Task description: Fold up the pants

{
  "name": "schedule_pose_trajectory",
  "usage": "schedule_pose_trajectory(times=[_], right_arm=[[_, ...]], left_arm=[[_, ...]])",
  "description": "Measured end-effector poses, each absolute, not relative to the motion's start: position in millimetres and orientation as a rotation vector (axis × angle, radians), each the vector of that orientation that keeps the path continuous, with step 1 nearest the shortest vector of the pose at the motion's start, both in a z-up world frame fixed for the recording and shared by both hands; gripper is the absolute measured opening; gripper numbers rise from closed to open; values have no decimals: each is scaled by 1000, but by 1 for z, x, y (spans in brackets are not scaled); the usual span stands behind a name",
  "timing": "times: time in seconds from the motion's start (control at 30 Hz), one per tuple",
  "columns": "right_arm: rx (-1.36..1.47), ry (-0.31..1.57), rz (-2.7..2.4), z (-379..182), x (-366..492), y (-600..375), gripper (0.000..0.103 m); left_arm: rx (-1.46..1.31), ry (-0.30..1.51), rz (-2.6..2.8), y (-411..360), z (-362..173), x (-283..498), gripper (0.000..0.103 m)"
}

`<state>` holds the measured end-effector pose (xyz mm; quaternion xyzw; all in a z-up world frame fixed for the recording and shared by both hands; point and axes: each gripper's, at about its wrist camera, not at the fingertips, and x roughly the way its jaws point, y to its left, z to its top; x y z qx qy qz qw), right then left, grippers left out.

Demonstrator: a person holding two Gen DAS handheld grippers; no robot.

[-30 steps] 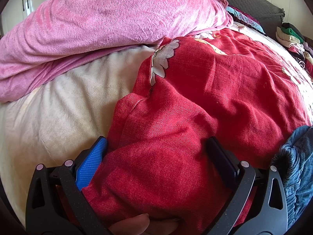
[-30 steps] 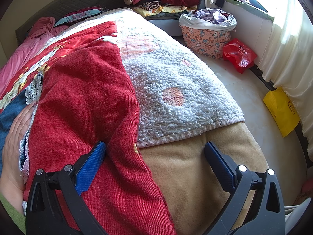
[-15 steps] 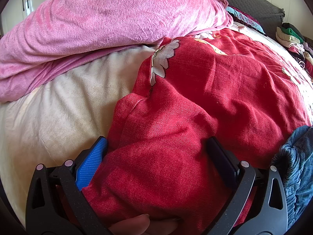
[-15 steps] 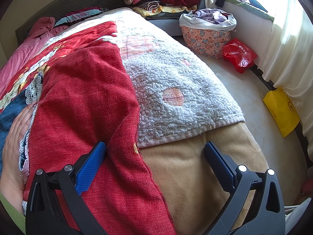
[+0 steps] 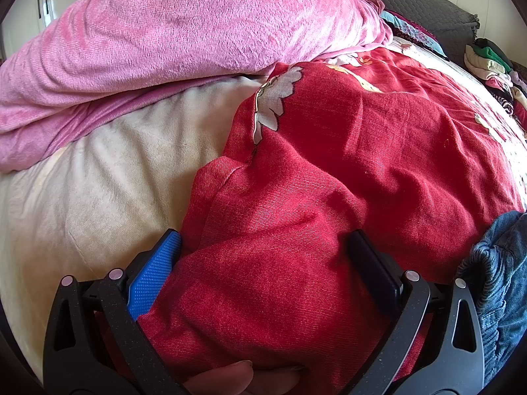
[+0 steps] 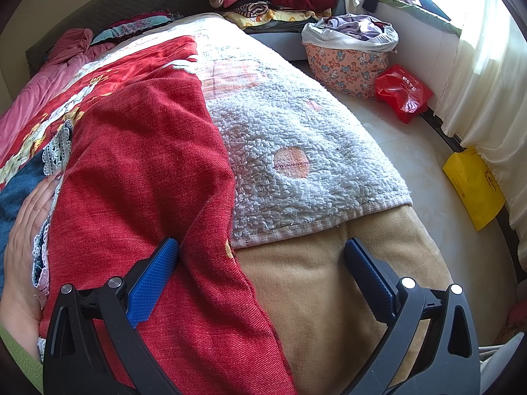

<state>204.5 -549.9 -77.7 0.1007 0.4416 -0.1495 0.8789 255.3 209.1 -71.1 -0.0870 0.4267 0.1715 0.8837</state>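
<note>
Red pants (image 5: 296, 204) lie spread on the bed. They also show in the right wrist view (image 6: 141, 177), running away toward the headboard. My left gripper (image 5: 263, 256) is open, with a bunched mound of the red cloth between its jaws; a thumb (image 5: 224, 378) presses the cloth below. My right gripper (image 6: 260, 263) is open over the pants' right edge and the tan blanket (image 6: 329, 289). A hand (image 6: 23, 230) rests flat at the left edge.
A pink blanket (image 5: 164, 33) is piled at the back left. Blue denim (image 5: 497, 279) lies to the right. A white fluffy towel (image 6: 296, 151) covers the bed's right side. A laundry basket (image 6: 349, 59), red bag (image 6: 403, 92) and yellow bag (image 6: 471, 184) stand on the floor.
</note>
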Motion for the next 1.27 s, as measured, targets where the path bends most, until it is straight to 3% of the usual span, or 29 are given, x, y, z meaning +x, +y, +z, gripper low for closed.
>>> schedule_pose_trajectory(times=[1.27], right_arm=[[210,921,-312,-78,205,-550,99]], left_arm=[[-180,882,356,206,-71,254,95]])
